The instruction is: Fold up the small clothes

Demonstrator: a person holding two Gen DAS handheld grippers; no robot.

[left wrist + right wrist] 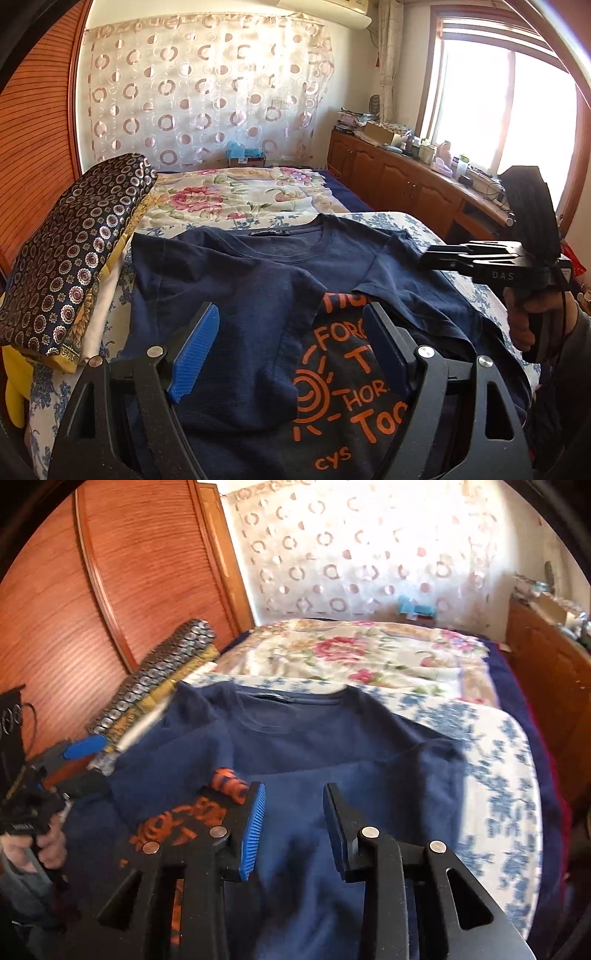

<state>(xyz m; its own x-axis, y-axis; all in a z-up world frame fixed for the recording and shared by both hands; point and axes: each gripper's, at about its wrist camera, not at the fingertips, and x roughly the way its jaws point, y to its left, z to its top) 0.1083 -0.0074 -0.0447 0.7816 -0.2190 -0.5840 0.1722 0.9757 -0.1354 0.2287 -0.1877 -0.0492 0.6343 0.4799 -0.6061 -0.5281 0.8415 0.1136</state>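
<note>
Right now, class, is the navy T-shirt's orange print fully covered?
No: orange lettering shows on the navy T-shirt between its folded-in sides.

We're over the navy T-shirt [295, 746] spread on the bed [498, 738], our right tongs [293, 805] hovering above its folded cloth, jaws parted, nothing between them. Left of the shirt, the other hand [48, 849] grips the left tongs [79, 749]. Beyond the shirt's collar lies a floral quilt [351, 653].
</note>
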